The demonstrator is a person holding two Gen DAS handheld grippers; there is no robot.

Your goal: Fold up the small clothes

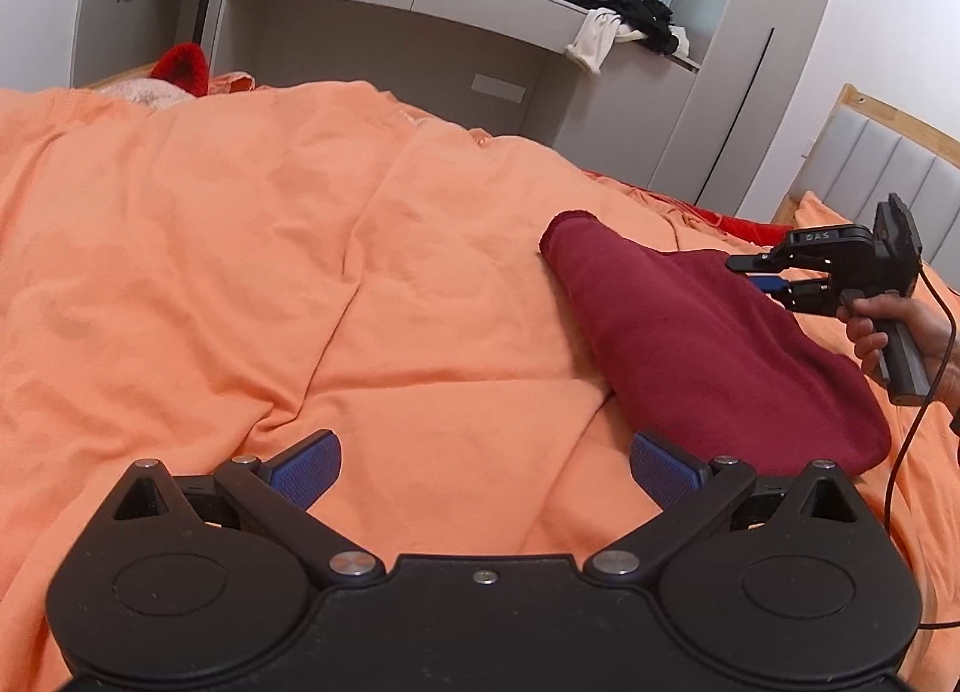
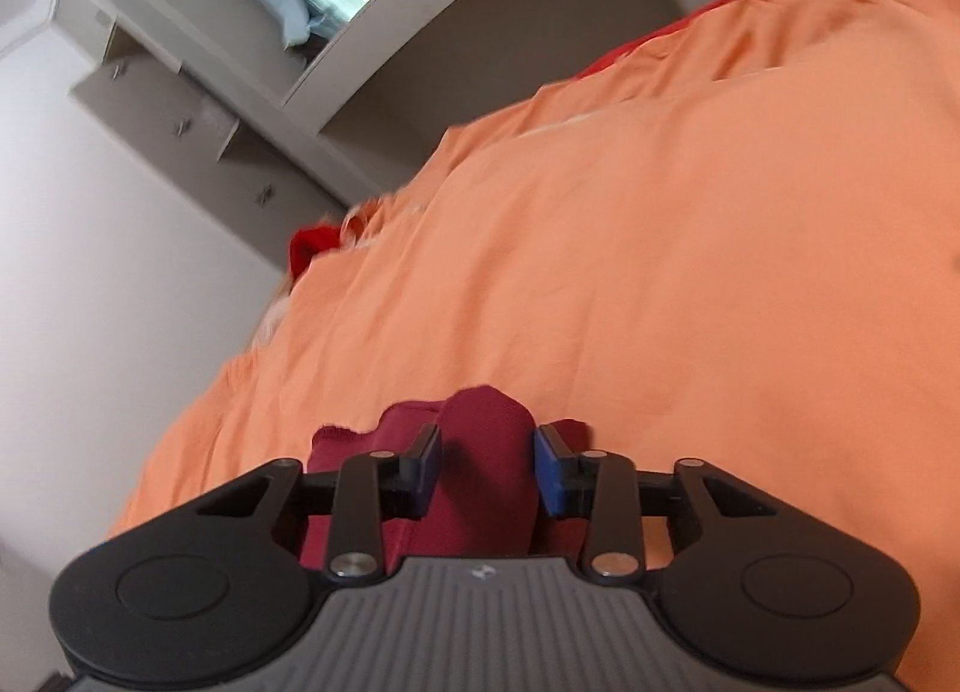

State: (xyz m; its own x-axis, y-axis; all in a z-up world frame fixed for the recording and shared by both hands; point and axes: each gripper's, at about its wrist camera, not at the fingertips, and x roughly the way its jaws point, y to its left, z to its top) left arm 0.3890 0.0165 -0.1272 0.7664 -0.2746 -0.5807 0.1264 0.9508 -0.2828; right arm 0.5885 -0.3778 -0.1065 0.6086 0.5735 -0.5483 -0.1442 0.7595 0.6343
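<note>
Spread across the bed, orange duvet (image 1: 300,248) carrying maroon garment (image 1: 708,344) at four o'clock, loosely bunched, folding barely begun. Left tool (image 1: 483,473) gaping, empty; right tool (image 2: 487,467) closing around a raised maroon fold, grip uncertain.

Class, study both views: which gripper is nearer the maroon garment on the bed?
Right. The right gripper has a fold of the maroon garment between its jaws; the left gripper hangs beside its near edge, open.
</note>
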